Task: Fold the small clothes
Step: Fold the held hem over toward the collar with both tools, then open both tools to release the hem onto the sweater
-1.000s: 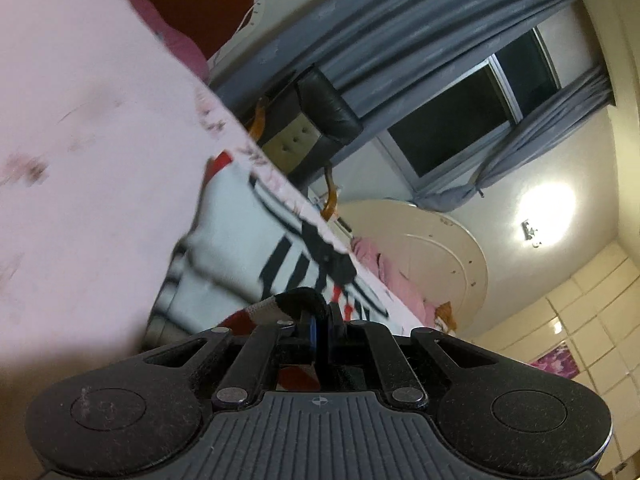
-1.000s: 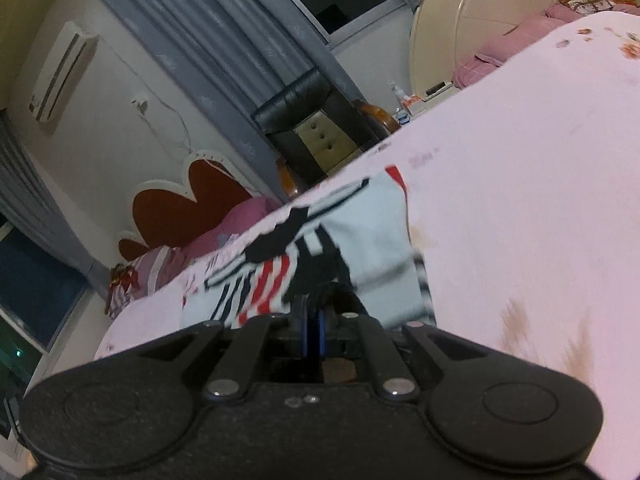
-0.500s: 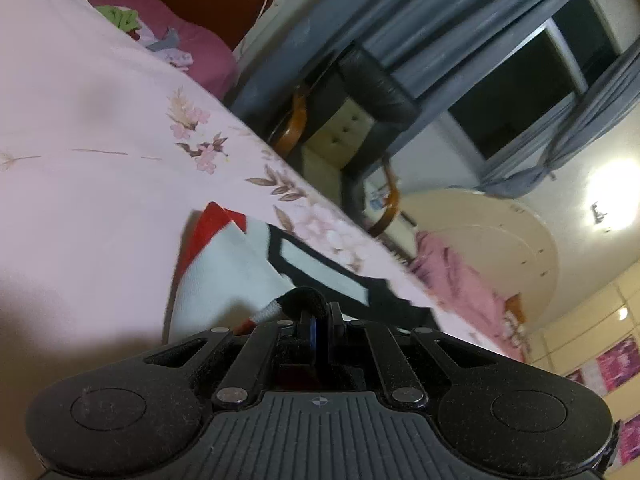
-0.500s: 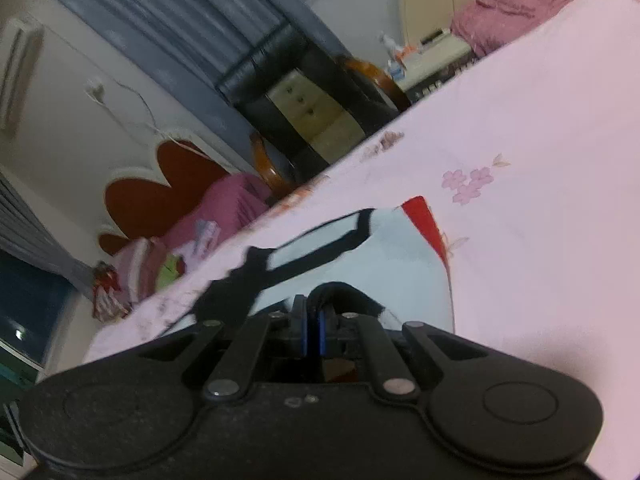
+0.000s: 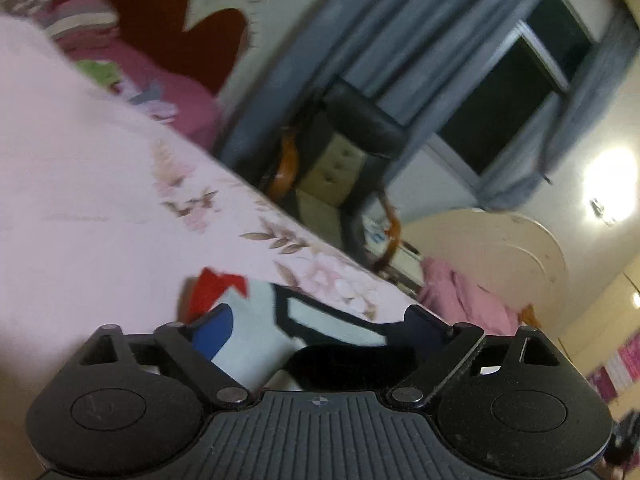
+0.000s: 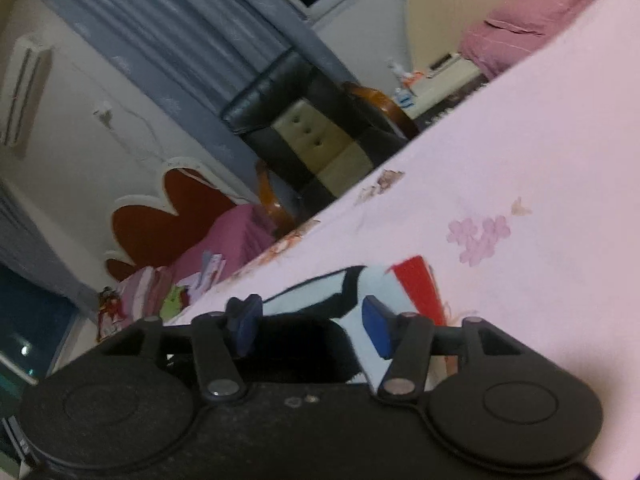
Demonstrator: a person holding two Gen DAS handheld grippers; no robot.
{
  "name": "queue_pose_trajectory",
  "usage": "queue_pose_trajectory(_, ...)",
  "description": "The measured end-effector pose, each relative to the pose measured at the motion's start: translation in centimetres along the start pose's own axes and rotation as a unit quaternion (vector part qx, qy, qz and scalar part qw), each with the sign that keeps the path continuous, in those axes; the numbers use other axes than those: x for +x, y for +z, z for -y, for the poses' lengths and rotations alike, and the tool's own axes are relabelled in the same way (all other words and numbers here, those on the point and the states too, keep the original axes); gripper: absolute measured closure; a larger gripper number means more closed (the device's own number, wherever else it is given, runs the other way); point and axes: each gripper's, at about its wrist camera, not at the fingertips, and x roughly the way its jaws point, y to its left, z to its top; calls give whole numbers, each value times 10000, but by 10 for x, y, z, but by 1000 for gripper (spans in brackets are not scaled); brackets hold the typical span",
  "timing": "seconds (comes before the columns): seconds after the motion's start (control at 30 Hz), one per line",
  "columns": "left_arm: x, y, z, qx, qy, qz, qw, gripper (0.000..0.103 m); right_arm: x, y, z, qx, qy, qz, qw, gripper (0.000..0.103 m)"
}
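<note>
Lying near the bed edge, the garment sits between both just-opened tongs, left tongs wide, right tongs narrower.

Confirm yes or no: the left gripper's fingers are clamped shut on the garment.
No: the left gripper has just been opening; its fingers stand wide apart over the garment.

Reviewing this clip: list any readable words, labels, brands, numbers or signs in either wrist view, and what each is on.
No readable text in either view.
Black crosshair mark on the left tongs body: a symbol, no letters.
White garment with black and red print on the pink floral bedsheet: shapes only, no lettering visible.
Small bottles on the cream bedside shelf: labels too blurred.
</note>
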Motion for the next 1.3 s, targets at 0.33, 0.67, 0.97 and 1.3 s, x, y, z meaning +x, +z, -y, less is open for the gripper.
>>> queue_pose_trajectory(0.33,49,-3,36,2173,757,-1138,9665,60,31,-10,-48,-1951,-727,-634,9760,64)
queue_pose_trajectory(0.67,18,-17,53,2525,968,88,9627,99,38,-29,-81,-3268,-1284,-73,9363,98)
queue_pose_trajectory(0.97,48,-26,41,2496,1734,-227,9524,99,70,-23,-60,-3070,-1551,-350,9383,98)
queue_pose_trajectory(1.3,17,-17,56,2521,1626,352,9533,35,45,-32,-86,-3414,-1402,38,9294,65)
